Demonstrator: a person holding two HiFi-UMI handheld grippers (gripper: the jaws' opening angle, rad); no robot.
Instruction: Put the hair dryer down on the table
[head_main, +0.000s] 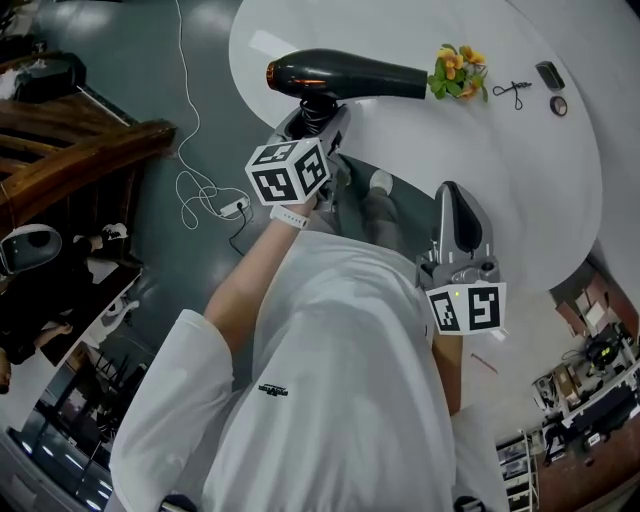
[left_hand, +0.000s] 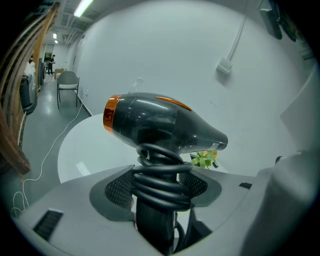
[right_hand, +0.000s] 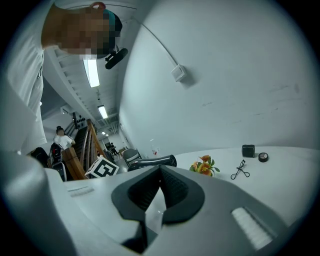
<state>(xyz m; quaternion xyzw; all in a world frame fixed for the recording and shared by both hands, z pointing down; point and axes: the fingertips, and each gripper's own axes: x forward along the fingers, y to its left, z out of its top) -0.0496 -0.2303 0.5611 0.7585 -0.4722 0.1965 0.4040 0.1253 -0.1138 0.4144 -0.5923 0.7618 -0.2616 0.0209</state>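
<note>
Between the jaws of the left gripper (left_hand: 159, 182) stands the handle of a glossy black hair dryer (left_hand: 160, 120) with an orange ring at its rear. The jaws are clamped on the handle where a black cord (left_hand: 162, 200) is coiled around it. From that grip the barrel runs crosswise, its long axis roughly level, with the nozzle toward the person's right and the orange end toward the left. Beyond and below it lies the round white surface (head_main: 520, 180), so the dryer is at the surface's near edge, held by the handle. Whether any part touches the top I cannot tell. Setting it down looks like a matter of lowering it onto the bare stretch ahead, a job for the left gripper alone. The right gripper (right_hand: 159, 189) hangs nearer the body, its jaws together on nothing. The head view shows the nozzle ending just beside a small bunch of orange and yellow flowers (head_main: 458, 72), a closeness the left gripper view flattens. The right gripper view adds a black eyelash curler (right_hand: 240, 170) farther along.
</note>
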